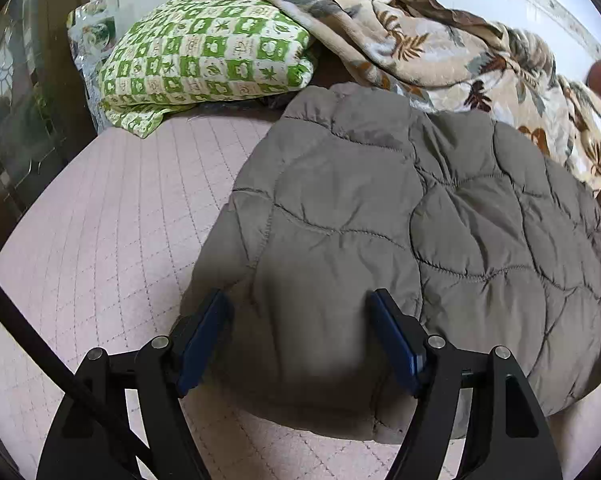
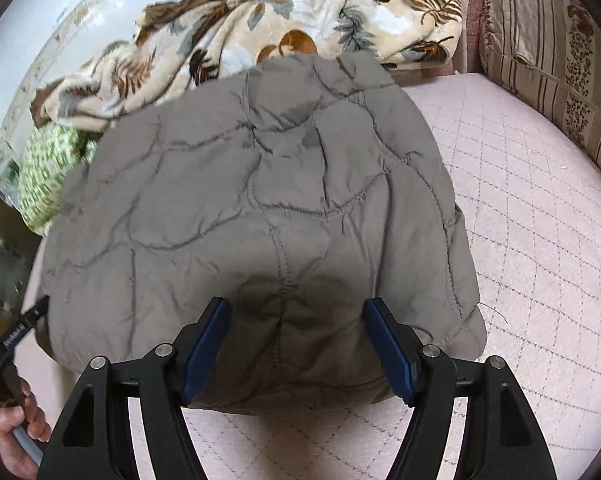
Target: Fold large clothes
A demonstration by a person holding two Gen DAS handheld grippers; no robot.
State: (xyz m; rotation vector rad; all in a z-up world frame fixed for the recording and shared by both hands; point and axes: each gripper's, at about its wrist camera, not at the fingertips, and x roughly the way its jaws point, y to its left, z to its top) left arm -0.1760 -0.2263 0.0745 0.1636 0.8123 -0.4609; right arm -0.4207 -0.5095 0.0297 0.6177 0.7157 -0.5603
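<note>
A grey-brown quilted jacket [image 1: 400, 220] lies folded into a thick bundle on the pink quilted bed cover [image 1: 120, 220]. My left gripper [image 1: 298, 304] is open, its blue-padded fingers spread over the bundle's near left edge. In the right wrist view the same jacket [image 2: 260, 200] fills the middle. My right gripper [image 2: 298, 308] is open too, its fingers spread over the near edge of the bundle. Neither gripper holds any cloth. The left gripper's tip [image 2: 36, 312] and the hand holding it show at the right wrist view's lower left.
A green-and-white patterned pillow [image 1: 204, 60] lies at the back left. A cream leaf-print blanket [image 1: 440, 48] is heaped behind the jacket. A striped cushion [image 2: 552, 60] stands at the right. The pink cover [image 2: 540, 240] stretches to the jacket's right.
</note>
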